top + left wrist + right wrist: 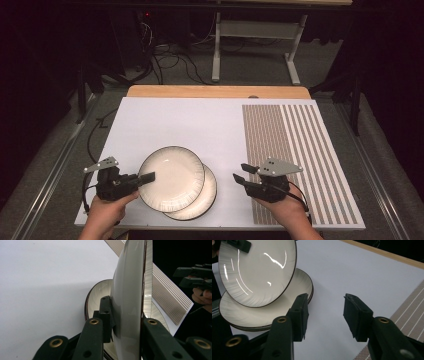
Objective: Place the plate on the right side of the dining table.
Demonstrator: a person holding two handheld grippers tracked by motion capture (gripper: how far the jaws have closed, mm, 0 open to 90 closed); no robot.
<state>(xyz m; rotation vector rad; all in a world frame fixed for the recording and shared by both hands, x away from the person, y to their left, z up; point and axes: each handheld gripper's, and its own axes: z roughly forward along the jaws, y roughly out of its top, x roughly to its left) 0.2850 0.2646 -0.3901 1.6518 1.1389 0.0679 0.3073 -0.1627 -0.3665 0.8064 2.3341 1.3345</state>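
A cream plate with a dark rim (172, 177) (128, 302) (258, 270) is held up off the table, tilted, by my left gripper (146, 178), which is shut on its left edge. Under it a stack of like plates (204, 196) (257, 315) (98, 293) rests on the white mat. My right gripper (239, 176) (325, 312) hovers to the right of the stack, open, with nothing between its fingers.
The white mat (190, 125) covers most of the table; a striped brown-and-white panel (295, 150) takes up its right side. A wooden table edge (215, 91) shows at the back. Beyond it the floor holds cables and a desk frame (255, 45).
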